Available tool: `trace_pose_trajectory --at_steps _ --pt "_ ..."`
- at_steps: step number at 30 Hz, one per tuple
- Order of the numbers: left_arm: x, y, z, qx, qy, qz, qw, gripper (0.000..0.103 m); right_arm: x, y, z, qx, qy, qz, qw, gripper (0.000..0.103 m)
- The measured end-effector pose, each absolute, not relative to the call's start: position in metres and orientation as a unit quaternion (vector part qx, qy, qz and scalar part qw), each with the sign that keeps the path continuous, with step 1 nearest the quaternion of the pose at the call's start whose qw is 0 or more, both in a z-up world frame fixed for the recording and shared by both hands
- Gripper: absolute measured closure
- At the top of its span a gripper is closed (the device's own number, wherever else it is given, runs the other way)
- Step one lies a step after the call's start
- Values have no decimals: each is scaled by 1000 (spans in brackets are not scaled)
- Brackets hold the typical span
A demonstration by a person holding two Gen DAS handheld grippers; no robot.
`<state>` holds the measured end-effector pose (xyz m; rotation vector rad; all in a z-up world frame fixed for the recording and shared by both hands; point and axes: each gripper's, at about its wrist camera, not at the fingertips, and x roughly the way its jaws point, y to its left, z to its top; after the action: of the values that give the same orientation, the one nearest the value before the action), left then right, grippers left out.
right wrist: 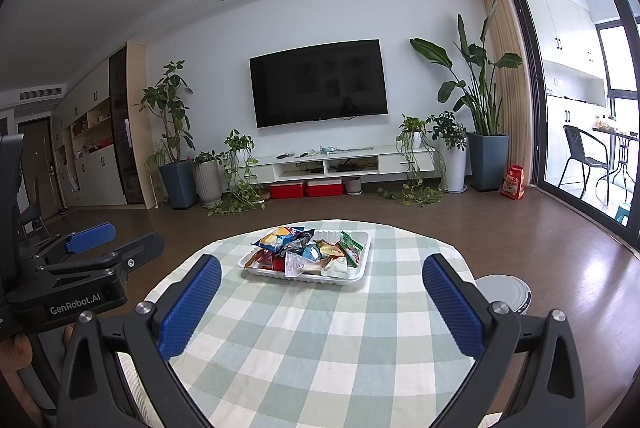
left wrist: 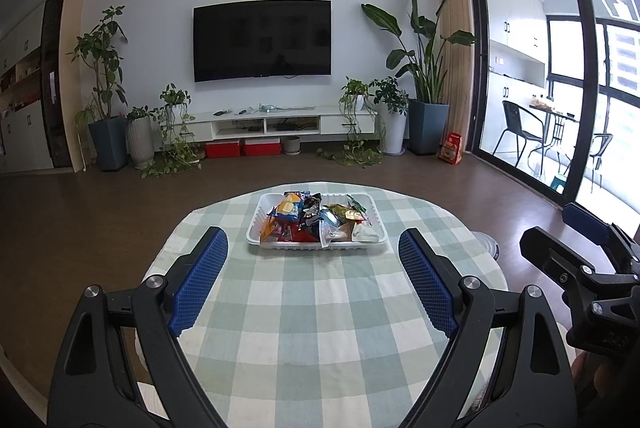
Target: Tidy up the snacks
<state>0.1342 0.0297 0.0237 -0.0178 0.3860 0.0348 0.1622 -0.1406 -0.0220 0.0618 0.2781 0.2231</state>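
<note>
A: Background? Black television (right wrist: 319, 83) on the white wall, low white cabinet (right wrist: 344, 160) below it.
B: Two red boxes (right wrist: 306, 188) on the floor under the cabinet. Potted plants (right wrist: 476, 108) both sides. Checked tablecloth (right wrist: 304, 344) up front.

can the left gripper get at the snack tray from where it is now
Probably yes. The left gripper is open and points straight at the white tray of snacks, with only bare checked tablecloth between them. It would need to move forward.
</note>
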Motion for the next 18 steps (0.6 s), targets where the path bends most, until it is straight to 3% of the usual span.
trace_pose_trajectory --at_steps 4,10,18 --pt "131 26 32 4 173 19 985 1 162 -140 -23 31 138 111 984 0" --pt "131 24 32 16 129 27 991 1 159 -140 -22 32 139 112 983 0" --pt "163 31 27 5 141 20 990 1 152 -138 -20 34 142 116 982 0"
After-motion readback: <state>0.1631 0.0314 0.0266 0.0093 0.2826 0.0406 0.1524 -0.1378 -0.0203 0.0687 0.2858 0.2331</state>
